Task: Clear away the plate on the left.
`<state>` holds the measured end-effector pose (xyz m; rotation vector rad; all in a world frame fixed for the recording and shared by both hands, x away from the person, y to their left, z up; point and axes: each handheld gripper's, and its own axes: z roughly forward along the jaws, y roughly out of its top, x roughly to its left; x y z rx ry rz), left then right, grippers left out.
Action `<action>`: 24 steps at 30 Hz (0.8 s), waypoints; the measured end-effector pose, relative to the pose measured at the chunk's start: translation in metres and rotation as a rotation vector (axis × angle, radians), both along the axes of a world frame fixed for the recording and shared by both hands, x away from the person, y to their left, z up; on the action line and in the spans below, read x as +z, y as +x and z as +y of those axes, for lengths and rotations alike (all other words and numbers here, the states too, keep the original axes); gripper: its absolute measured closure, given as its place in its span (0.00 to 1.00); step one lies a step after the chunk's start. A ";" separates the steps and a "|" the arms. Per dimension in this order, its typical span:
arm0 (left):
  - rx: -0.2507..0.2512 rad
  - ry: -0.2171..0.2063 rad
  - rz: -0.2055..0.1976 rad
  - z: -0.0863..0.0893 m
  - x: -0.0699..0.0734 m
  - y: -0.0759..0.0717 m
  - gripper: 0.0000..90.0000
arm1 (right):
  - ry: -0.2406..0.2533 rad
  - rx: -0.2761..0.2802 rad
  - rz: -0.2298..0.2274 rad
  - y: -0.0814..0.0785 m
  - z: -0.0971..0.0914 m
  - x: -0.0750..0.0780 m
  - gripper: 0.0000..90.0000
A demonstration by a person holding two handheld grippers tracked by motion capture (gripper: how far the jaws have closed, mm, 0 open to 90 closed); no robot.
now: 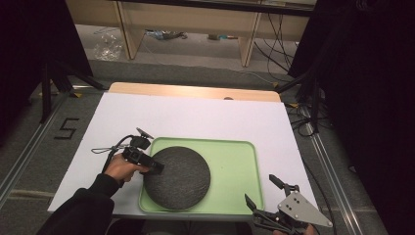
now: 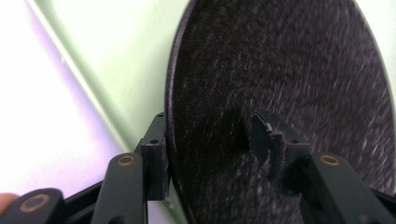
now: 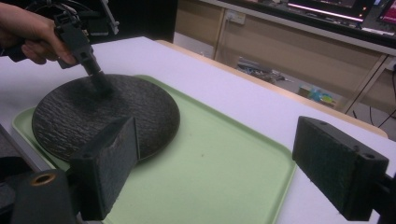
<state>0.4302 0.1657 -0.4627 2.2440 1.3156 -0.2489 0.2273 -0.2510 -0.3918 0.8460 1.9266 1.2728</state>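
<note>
**Plate on tray, L jaws slack at its rim**

White worktop (image 1: 195, 115) carries green tray (image 1: 235, 161); dark round plate (image 1: 177, 177) lies in tray's left half. Left hand-held gripper (image 1: 155, 166) straddles plate rim, jaws partway open, pads not pressing. Right hand-held gripper (image 1: 264, 191) wide open, empty, near tray corner. Risk: pulling back w/ a pad catching rim could drag plate.

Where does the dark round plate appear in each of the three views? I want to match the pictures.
High view: dark round plate lies lower centre, on the left part of the green tray.
Left gripper view: it covers the centre and right.
Right gripper view: left of centre.
Shared landmark: the green tray.
</note>
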 end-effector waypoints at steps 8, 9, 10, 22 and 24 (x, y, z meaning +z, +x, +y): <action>-0.012 0.003 0.014 0.009 0.003 -0.002 0.63 | 0.001 -0.003 -0.005 0.000 0.000 0.000 0.17; -0.003 0.001 0.009 0.009 0.004 -0.003 0.64 | -0.002 0.002 0.000 0.000 0.000 0.000 0.17; 0.001 0.006 0.004 0.011 0.005 -0.004 0.65 | -0.002 0.002 -0.001 0.000 0.000 0.000 0.17; 0.011 0.052 -0.062 -0.024 -0.001 -0.002 0.66 | -0.017 0.004 0.000 0.001 0.002 -0.001 0.17; 0.007 0.047 -0.069 -0.033 -0.001 -0.002 0.67 | -0.014 0.006 0.000 0.000 0.002 -0.001 0.17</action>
